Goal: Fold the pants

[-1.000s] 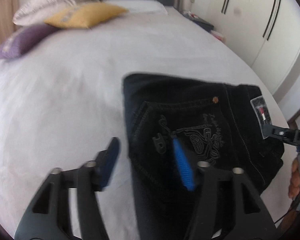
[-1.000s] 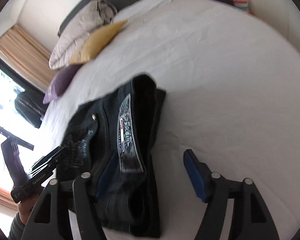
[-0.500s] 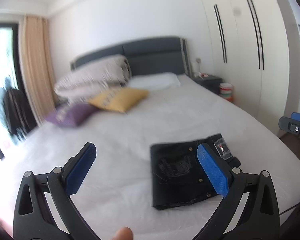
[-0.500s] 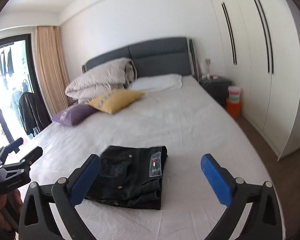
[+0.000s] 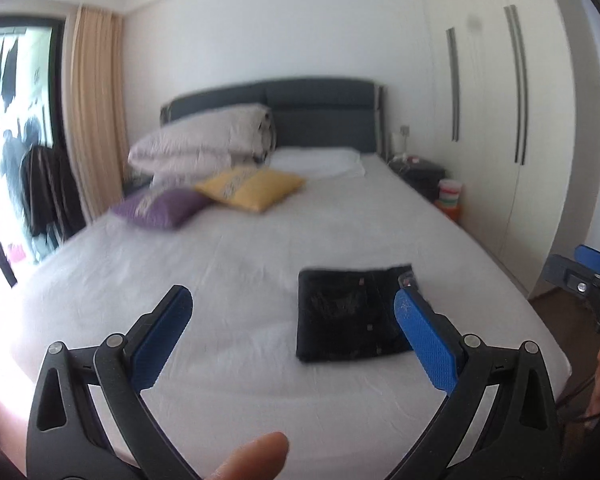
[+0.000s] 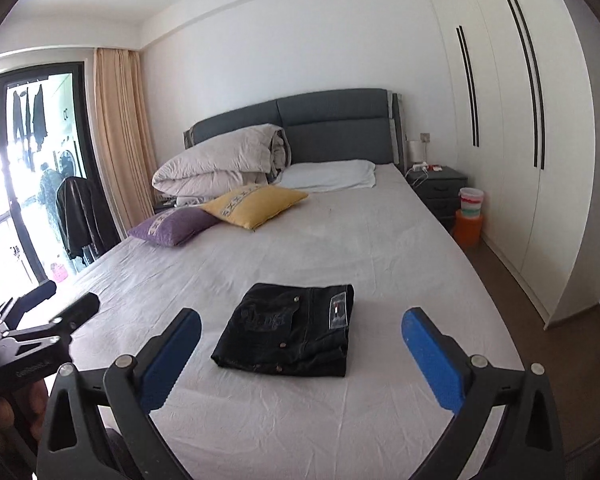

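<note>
The black pants (image 6: 288, 330) lie folded into a compact rectangle on the white bed sheet (image 6: 360, 240), waistband label to the right. In the left wrist view the pants (image 5: 346, 316) sit ahead and to the right, partly behind the right blue pad. My left gripper (image 5: 292, 312) is open, held well back from and above the bed, nothing between its fingers. My right gripper (image 6: 300, 330) is open too, raised and apart from the pants, framing them from a distance. Each gripper shows at the edge of the other's view.
Purple (image 6: 176, 226) and yellow (image 6: 256, 204) cushions, a folded duvet (image 6: 224, 168) and a white pillow (image 6: 328, 176) lie near the dark headboard. A nightstand (image 6: 440, 188) and stacked tubs (image 6: 470, 216) stand right of the bed. White wardrobes (image 6: 520, 140) line the right wall. A fingertip (image 5: 256, 456) shows low.
Both grippers let go of the pants, opened wide and pulled up and back from the bed. The folded pants stay on the sheet and now look small and distant.
</note>
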Demonstrator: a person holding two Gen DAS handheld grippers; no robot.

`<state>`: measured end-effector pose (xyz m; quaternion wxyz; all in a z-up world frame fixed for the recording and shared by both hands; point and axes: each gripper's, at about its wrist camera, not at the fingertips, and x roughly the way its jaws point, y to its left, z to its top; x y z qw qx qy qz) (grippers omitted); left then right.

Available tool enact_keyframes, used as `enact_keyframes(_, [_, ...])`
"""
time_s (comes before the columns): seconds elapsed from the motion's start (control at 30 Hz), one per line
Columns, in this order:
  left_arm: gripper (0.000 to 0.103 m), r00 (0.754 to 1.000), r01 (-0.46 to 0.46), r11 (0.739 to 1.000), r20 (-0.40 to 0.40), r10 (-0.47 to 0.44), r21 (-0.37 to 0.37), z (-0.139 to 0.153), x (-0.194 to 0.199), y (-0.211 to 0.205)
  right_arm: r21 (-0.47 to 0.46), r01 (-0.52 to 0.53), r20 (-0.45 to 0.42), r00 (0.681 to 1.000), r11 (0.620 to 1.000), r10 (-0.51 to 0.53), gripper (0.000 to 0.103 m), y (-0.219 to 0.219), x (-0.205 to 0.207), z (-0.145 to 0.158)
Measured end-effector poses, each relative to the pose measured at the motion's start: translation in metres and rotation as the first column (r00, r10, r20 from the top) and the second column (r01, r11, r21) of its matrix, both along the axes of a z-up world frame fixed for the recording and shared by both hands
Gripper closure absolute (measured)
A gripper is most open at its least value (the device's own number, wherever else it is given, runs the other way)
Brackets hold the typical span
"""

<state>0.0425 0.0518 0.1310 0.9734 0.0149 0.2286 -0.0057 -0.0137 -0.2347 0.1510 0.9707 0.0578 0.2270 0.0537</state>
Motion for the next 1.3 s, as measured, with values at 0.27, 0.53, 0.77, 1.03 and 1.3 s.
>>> enact_keyframes(0.27, [0.000, 0.979, -0.031, 0.996, -0.203, 0.015, -0.080, -0.030, 0.012, 0.008, -0.071, 0.010, -0.081, 0.997, 0.997, -0.015, 0.000, 0.026, -0.008, -0.006])
enact_keyframes(0.53, [0.000, 0.970, -0.031, 0.998, -0.243, 0.015, -0.062, -0.052, 0.027, 0.005, -0.062, 0.014, -0.152, 0.988, 0.998, -0.023, 0.000, 0.030, 0.004, -0.022])
enact_keyframes(0.77, [0.000, 0.965, -0.036, 0.997, -0.261, 0.019, -0.061, -0.062, 0.037, 0.004, -0.063, 0.008, -0.163, 0.986, 0.998, -0.018, 0.000, 0.034, 0.007, -0.026])
enact_keyframes(1.03, [0.000, 0.960, -0.036, 0.997, -0.278, 0.016, -0.065, -0.065, 0.042, 0.004, -0.061, -0.002, -0.178, 0.984, 0.998, -0.009, 0.000, 0.038, 0.011, -0.032])
enact_keyframes(1.3, [0.000, 0.957, -0.034, 0.998, -0.290, 0.014, -0.062, -0.069, 0.045, 0.003, -0.059, -0.007, -0.194, 0.981, 0.998, -0.004, 0.000, 0.039, 0.015, -0.037])
